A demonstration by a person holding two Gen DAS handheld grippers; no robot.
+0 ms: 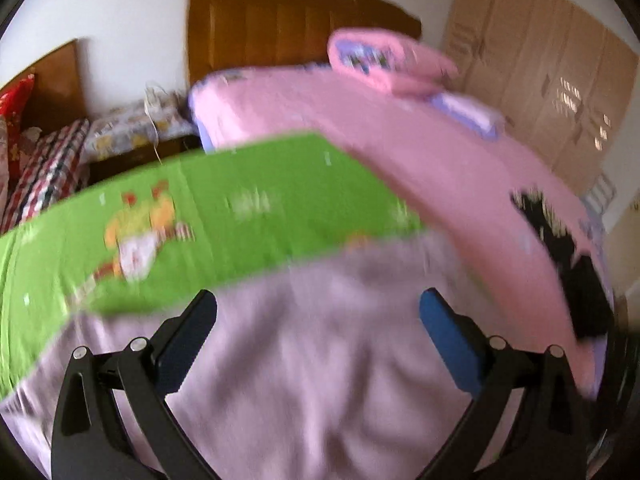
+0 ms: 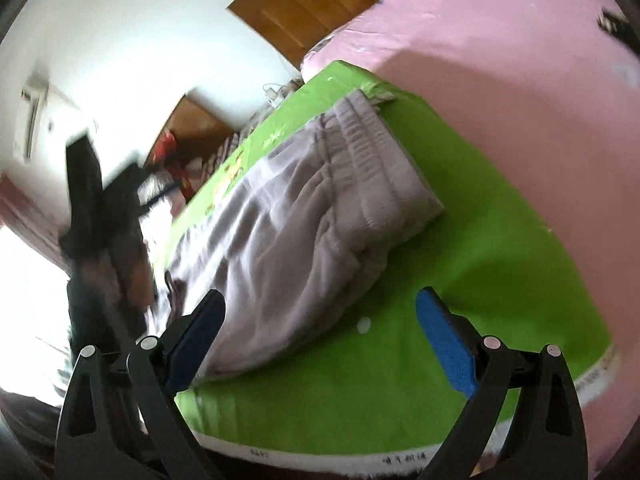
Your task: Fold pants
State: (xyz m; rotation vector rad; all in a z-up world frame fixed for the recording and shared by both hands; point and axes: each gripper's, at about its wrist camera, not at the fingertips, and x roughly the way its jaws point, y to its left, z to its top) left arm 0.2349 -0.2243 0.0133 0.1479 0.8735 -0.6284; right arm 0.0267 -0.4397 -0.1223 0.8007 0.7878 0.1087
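Observation:
Pale lilac-grey pants (image 2: 320, 204) lie lengthwise on a green cartoon-print mat (image 2: 500, 240), with the ribbed waistband toward the far end. My right gripper (image 2: 320, 312) hovers open above the near end of the pants and the mat, nothing between its blue pads. In the left wrist view the same pants (image 1: 312, 360) fill the lower half of a blurred frame. My left gripper (image 1: 318, 312) stands open just above that fabric, holding nothing. The left gripper shows as a dark blurred shape (image 2: 96, 208) at the left of the right wrist view.
The green mat (image 1: 248, 200) rests on a bed with a pink sheet (image 1: 420, 152). A folded pink quilt (image 1: 384, 60) and a wooden headboard (image 1: 280, 20) sit at the far end. A dark garment (image 1: 568, 264) lies on the bed's right. Cardboard panels (image 1: 552, 80) line the right wall.

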